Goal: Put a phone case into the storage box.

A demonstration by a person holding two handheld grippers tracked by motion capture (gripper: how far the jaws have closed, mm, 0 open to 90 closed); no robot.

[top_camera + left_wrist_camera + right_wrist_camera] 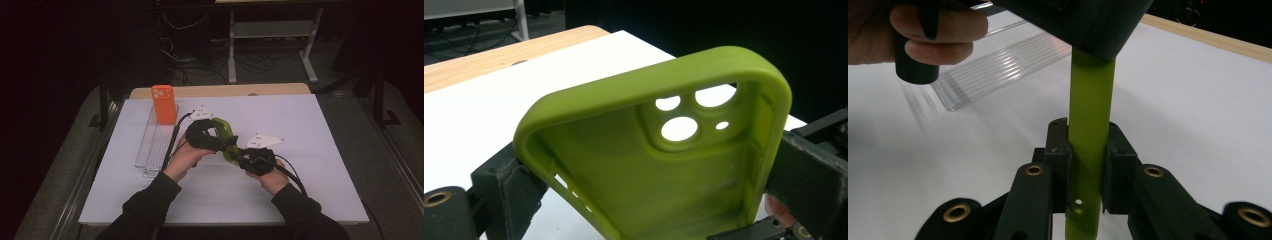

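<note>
High view, green phone case (223, 131): held above the middle of the white table top (310, 150), spanning between the two grippers.
High view, left gripper (218, 142): at the case's 9 o'clock side, a grey plate on top, held in the person's left hand (182, 159).
High view, right gripper (235, 156): at the case's 5 o'clock end, held in the right hand (272, 179).
High view, orange phone case (164, 104): upright at the 12 o'clock end of a clear ribbed tray (155, 145), which lies at 9 o'clock from the grippers, well apart from the green case.

Left gripper view, green phone case (664, 165): open inner side faces the camera, camera cut-outs toward 1 o'clock.
Left gripper view, jaws: one pad sits against the case's long edge at 8 o'clock, the other against the long edge at 4 o'clock, so the case is pinched across its width.

Right gripper view, green phone case (1089, 130): seen edge-on, running from 6 to 12 o'clock.
Right gripper view, jaws: pressed on the thin wall of the case from both sides, gripping it.
Right gripper view, clear ribbed tray (998, 70): on the table toward 11 o'clock.
</note>
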